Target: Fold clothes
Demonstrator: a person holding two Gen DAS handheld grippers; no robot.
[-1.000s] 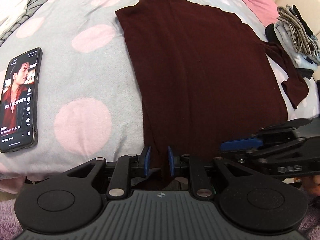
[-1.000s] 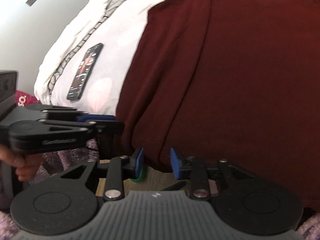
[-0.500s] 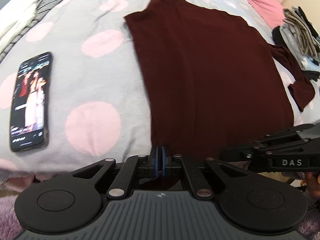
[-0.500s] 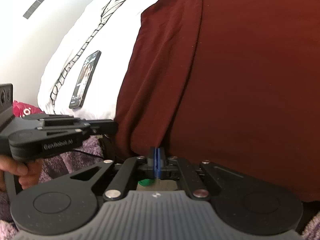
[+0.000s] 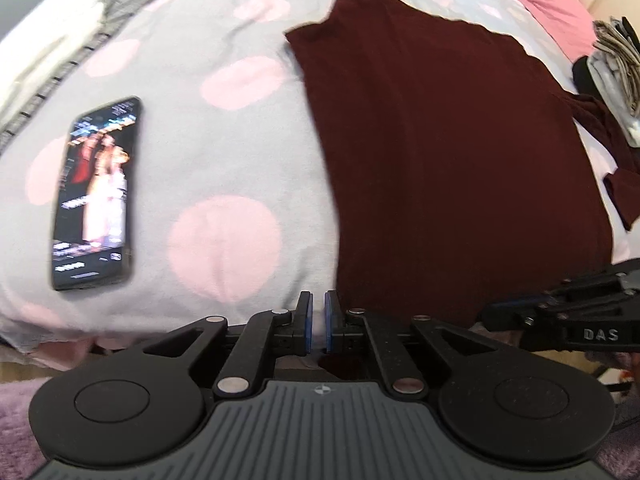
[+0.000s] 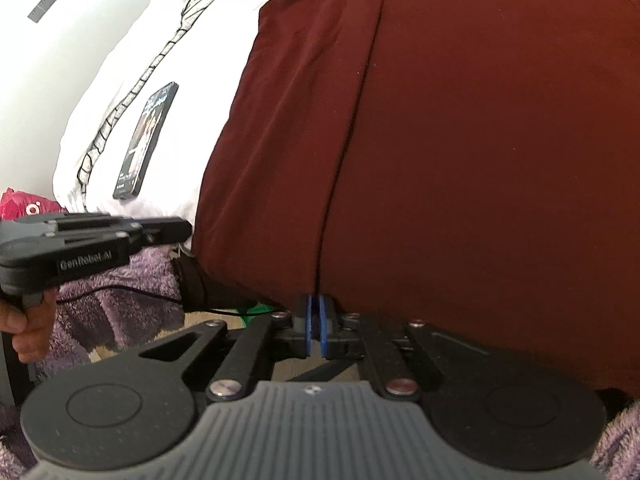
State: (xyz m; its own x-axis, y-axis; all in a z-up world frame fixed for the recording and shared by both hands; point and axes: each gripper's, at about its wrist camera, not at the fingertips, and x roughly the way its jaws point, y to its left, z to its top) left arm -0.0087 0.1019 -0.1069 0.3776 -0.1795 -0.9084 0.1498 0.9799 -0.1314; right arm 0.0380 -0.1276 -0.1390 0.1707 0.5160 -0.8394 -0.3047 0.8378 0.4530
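We see the shirt (image 5: 440, 152), dark red, spread flat on the dotted cover (image 5: 224, 240) of a bed, its hem hanging over the near edge towards us and one sleeve trailing off to the right. The left gripper (image 5: 318, 326) sits at the hem's left corner with its jaws all but pressed together. A pale sliver shows between the blue pads, and we cannot tell whether any shirt is caught there. The right gripper (image 6: 316, 326) is further along the same hem. Its jaws have just been closing and then eased a hair, and they pinch a fold of the shirt where a long crease runs straight down into the pads. A lit phone (image 5: 96, 196) lies on the cover left of the shirt, well apart from it. Beyond the phone is a white quilt (image 5: 44, 40) with a grey pattern. Past the sleeve stands a pile (image 5: 612, 60) of folded clothes, close to the shirt's right side, with a pink pillow (image 5: 548, 4) behind it. Below the bed edge we make out a purple rug (image 6: 112, 292), a black cord (image 6: 140, 290) across it, and a hand (image 6: 28, 336) gripping the left gripper's handle.
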